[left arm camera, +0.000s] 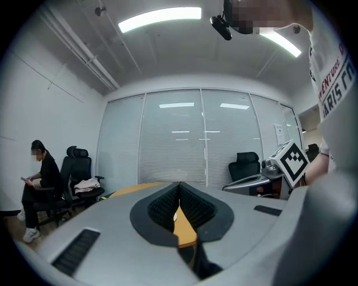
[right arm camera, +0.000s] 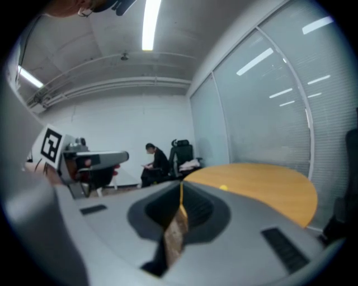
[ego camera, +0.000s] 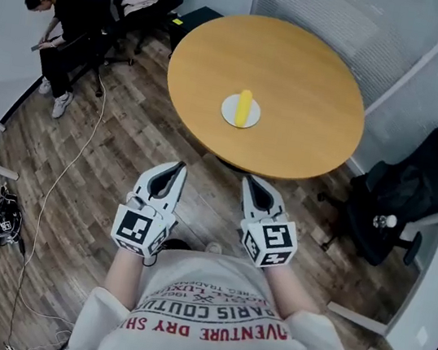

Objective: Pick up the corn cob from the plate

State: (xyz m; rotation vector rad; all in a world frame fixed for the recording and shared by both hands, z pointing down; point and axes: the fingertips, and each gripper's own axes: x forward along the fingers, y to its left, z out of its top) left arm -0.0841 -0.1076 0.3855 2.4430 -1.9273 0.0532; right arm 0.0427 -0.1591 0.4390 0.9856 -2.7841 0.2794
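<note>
Pointing forward side by side above the plank floor (ego camera: pixel 101 193), the left gripper (ego camera: pixel 179 167) and the right gripper (ego camera: pixel 249 181) each have their jaws pressed together, with nothing held between them. Ahead of both fingertips stands a round wooden table (ego camera: pixel 309 77), its near edge well apart from them. Further forward, roughly midway between the two grippers' lines, a white plate (ego camera: pixel 229 113) carries the yellow corn cob (ego camera: pixel 244 106). Far left, beyond the table, a person (ego camera: pixel 62 22) sits.
</note>
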